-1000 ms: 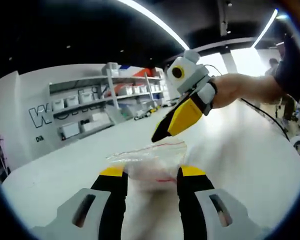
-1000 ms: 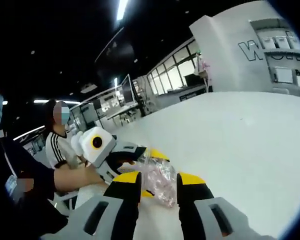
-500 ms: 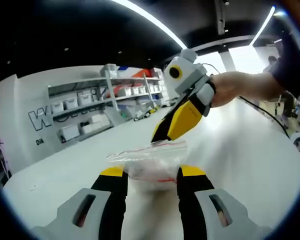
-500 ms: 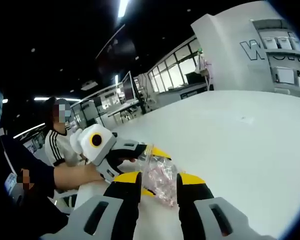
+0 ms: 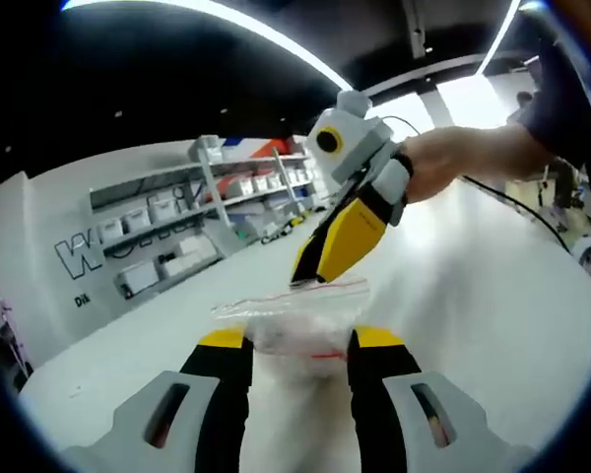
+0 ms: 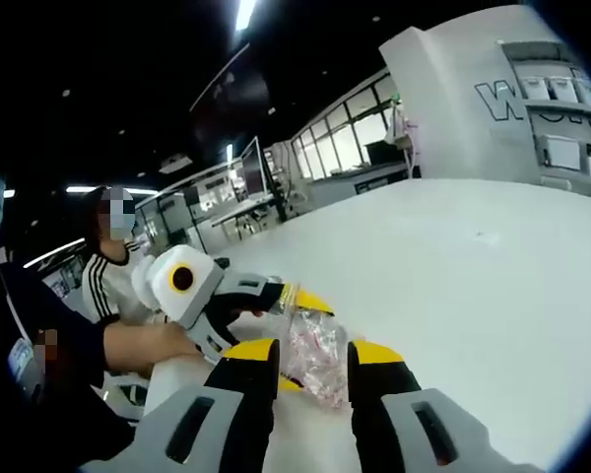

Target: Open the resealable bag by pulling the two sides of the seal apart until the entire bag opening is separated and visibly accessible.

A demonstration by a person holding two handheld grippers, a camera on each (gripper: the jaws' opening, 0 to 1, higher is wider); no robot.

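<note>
Resealable bag (image 5: 294, 320) is above the white table (image 5: 492, 296), clear plastic with a red seal line, pinkish contents I can't identify. Left gripper (image 5: 300, 340) pinches the bag's near side. Right gripper (image 5: 310, 271) has jaws pressed together at the seal edge, probably gripping it.

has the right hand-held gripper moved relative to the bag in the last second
Yes, slightly. In the left gripper view the right hand-held gripper has edged left along the bag, its tip now nearer the middle of the red seal strip.
</note>
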